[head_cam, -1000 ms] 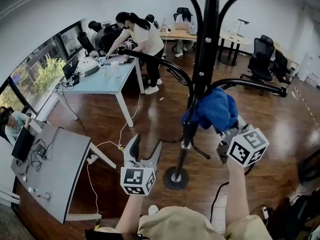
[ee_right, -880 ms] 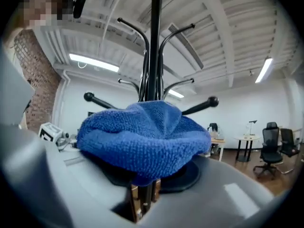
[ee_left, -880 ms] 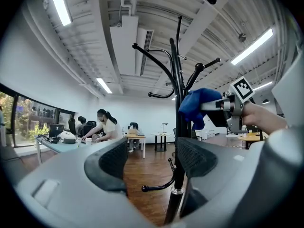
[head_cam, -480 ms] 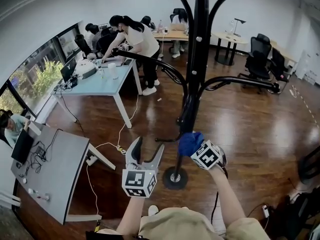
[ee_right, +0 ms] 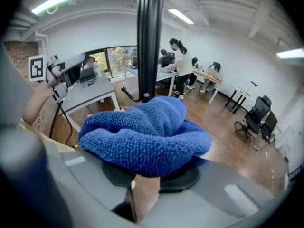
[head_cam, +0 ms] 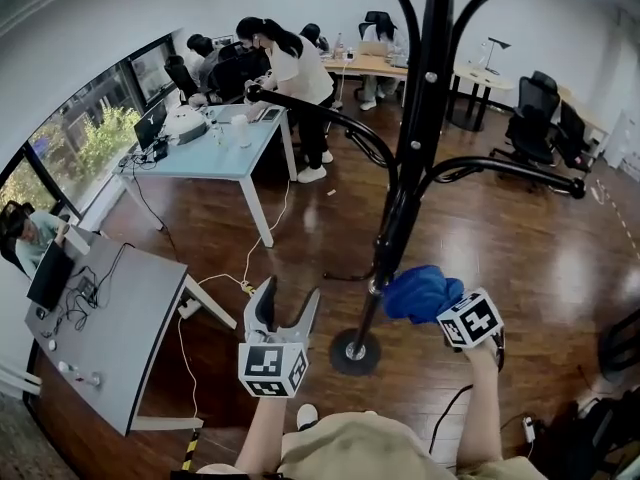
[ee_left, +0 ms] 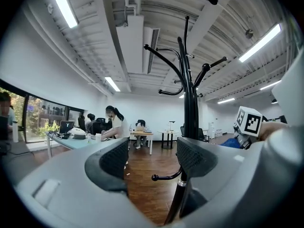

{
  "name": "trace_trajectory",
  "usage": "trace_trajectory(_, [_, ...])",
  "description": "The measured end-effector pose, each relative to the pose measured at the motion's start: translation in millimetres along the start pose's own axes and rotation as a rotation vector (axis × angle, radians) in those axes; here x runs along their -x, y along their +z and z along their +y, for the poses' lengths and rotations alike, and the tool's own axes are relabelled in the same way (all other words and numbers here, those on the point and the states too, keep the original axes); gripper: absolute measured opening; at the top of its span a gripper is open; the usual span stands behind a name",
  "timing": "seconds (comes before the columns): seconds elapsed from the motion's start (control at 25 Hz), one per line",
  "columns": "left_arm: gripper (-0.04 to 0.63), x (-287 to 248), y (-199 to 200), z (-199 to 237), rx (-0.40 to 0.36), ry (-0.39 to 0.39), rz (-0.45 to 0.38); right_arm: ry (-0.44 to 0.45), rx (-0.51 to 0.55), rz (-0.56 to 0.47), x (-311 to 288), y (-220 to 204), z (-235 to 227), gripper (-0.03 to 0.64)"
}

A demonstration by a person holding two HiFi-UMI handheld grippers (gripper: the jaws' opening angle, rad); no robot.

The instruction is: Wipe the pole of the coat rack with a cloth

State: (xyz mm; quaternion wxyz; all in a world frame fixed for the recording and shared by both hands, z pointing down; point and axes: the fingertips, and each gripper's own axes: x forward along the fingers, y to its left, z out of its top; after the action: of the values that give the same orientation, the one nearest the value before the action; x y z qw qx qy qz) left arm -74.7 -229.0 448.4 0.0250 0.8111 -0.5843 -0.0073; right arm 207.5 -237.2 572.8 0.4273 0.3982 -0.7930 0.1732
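Note:
The black coat rack pole rises from a round base on the wood floor, with curved hooks branching off it. My right gripper is shut on a bunched blue cloth, low on the pole's right side and right against it. In the right gripper view the cloth hides the jaws, and the pole stands just behind it. My left gripper hangs open and empty, left of the pole. Between its open jaws, the left gripper view shows the pole and a hook.
A grey desk with cables stands at the left, and a light blue table with people at it lies beyond. A long hook arm reaches right. Office chairs stand far right. A cable runs over the floor.
My right gripper has carried the blue cloth from high beside the pole down to its lower part, then a little to the right. The left gripper has barely moved.

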Motion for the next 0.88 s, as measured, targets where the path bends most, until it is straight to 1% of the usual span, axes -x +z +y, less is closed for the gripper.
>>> trace_trajectory(0.04, [0.301, 1, 0, 3, 0.002, 0.006, -0.002, 0.01, -0.037, -0.059, 8, 5, -9, 0.078])
trace_trajectory(0.08, [0.301, 2, 1, 5, 0.003, 0.011, -0.003, 0.032, -0.072, -0.147, 17, 16, -18, 0.078])
trace_trajectory(0.16, [0.299, 3, 1, 9, 0.002, 0.019, -0.002, 0.109, -0.142, -0.394, 40, 56, -32, 0.078])
trace_trajectory(0.24, [0.299, 4, 1, 10, -0.004, 0.023, 0.003, 0.221, -0.227, -0.679, 72, 105, -44, 0.078])
trace_trajectory(0.28, [0.299, 4, 2, 9, -0.009, 0.024, 0.005, 0.292, -0.26, -0.806, 86, 130, -48, 0.078])
trace_trajectory(0.32, [0.299, 3, 3, 9, -0.013, 0.025, 0.004, 0.373, -0.275, -0.908, 96, 153, -50, 0.08])
trace_trajectory(0.36, [0.299, 3, 4, 8, -0.017, 0.026, 0.003, 0.46, -0.277, -0.977, 100, 175, -50, 0.081])
trace_trajectory(0.4, [0.299, 3, 6, 8, -0.021, 0.026, 0.003, 0.543, -0.281, -1.015, 98, 193, -50, 0.081])
trace_trajectory(0.48, [0.299, 4, 6, 5, -0.03, 0.027, 0.005, 0.682, -0.313, -1.046, 89, 215, -49, 0.081])
trace_trajectory(0.56, [0.299, 5, 5, 4, -0.036, 0.03, 0.01, 0.799, -0.334, -1.076, 87, 226, -49, 0.08])
trace_trajectory(0.64, [0.299, 6, 5, 5, -0.037, 0.042, 0.014, 0.895, -0.335, -1.093, 87, 233, -52, 0.08])
trace_trajectory(0.76, [0.299, 7, 5, 14, -0.035, 0.064, 0.02, 1.014, -0.319, -1.11, 88, 242, -54, 0.081])
trace_trajectory(0.84, [0.299, 8, 3, 19, -0.031, 0.077, 0.026, 1.052, -0.287, -1.08, 85, 247, -48, 0.078])
trace_trajectory(0.88, [0.299, 8, 2, 20, -0.028, 0.08, 0.029, 1.054, -0.263, -1.041, 79, 246, -44, 0.075])
